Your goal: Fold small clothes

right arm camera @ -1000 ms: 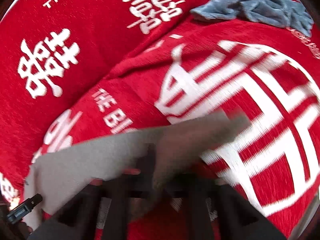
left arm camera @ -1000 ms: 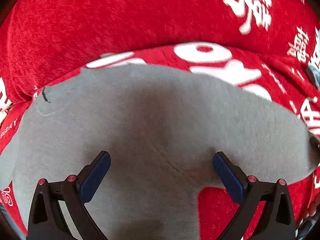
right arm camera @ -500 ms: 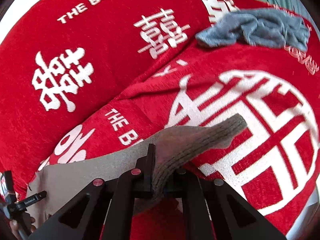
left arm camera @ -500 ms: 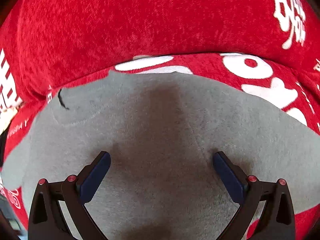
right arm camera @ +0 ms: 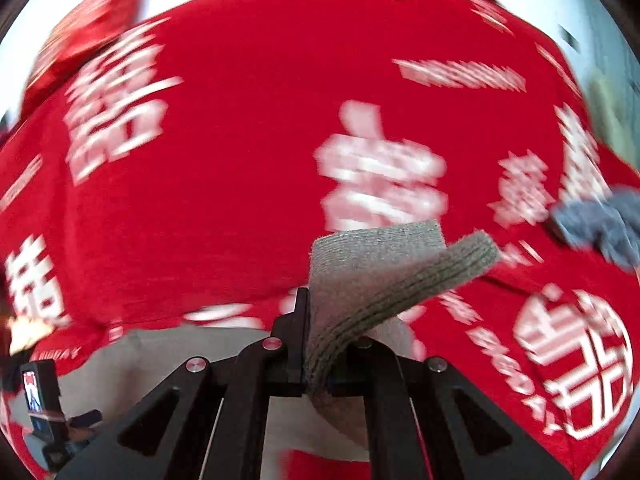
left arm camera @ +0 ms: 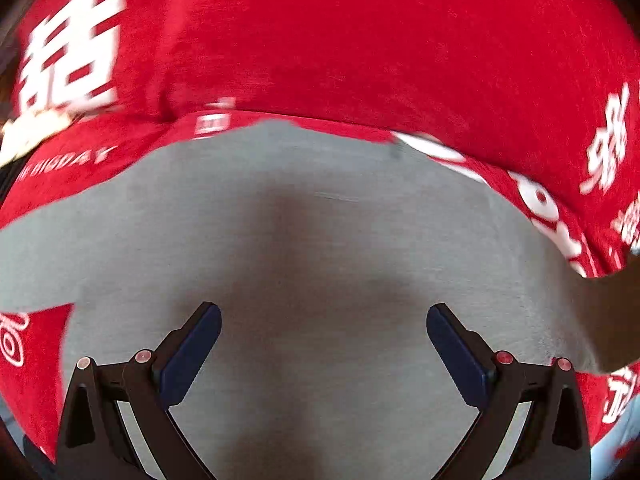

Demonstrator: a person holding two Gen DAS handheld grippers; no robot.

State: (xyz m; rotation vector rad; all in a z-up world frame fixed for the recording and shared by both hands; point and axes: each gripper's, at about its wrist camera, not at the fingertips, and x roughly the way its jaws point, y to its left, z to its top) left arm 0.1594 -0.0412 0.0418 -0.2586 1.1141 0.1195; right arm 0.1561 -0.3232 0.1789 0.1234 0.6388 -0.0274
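A grey garment (left arm camera: 320, 240) lies spread on the red cover with white characters (left arm camera: 360, 40). My left gripper (left arm camera: 323, 320) is open, its blue pads (left arm camera: 192, 352) hovering over the middle of the garment, holding nothing. My right gripper (right arm camera: 320, 340) is shut on the garment's ribbed grey cuff (right arm camera: 384, 276), which sticks up and curls to the right above the jaws. The rest of the garment (right arm camera: 160, 364) hangs down to the lower left in the right wrist view.
A crumpled blue-grey cloth (right arm camera: 600, 228) lies at the right on the red cover (right arm camera: 240, 160). The other hand-held device (right arm camera: 40, 400) shows at the lower left. The red cover rises as a padded back behind the garment.
My right gripper has lifted the cuff up and swung the view upward and left, with motion blur. The left gripper has shifted left over the garment and stays open.
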